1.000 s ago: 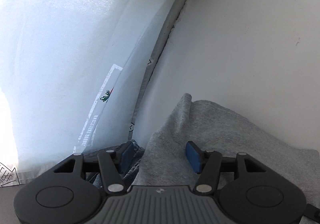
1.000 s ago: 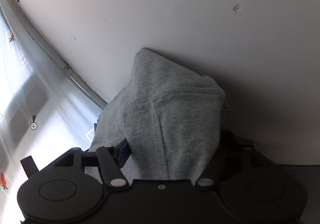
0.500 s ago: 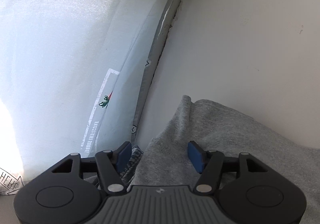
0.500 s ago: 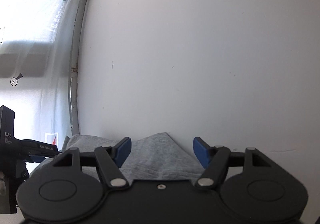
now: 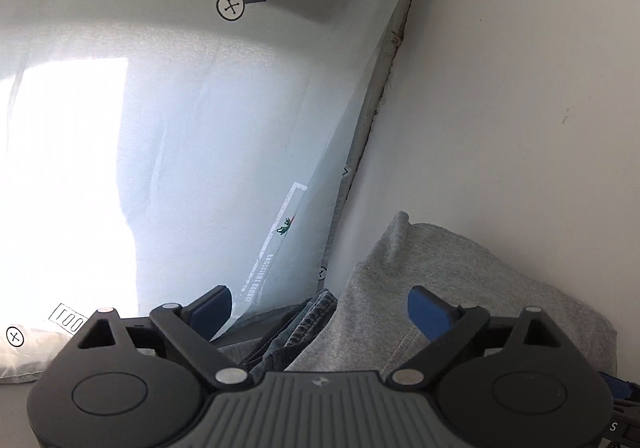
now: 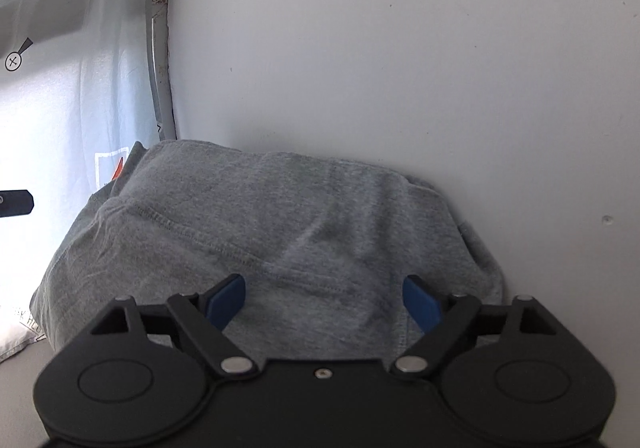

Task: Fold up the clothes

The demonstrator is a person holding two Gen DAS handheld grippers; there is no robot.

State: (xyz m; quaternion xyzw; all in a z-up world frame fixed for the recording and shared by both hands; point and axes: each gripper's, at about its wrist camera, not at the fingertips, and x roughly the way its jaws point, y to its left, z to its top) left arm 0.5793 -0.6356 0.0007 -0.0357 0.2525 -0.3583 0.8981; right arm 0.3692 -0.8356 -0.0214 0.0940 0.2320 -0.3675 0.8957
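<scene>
Both grippers, jaws just spread (nothing gripped), face a white wall.

grey surface, folded grey garment, denim beside it

Your two wrist cameras look forward and slightly down, close over the folded grey garment in the corner; both share it, the white wall and the curtain.
</scene>
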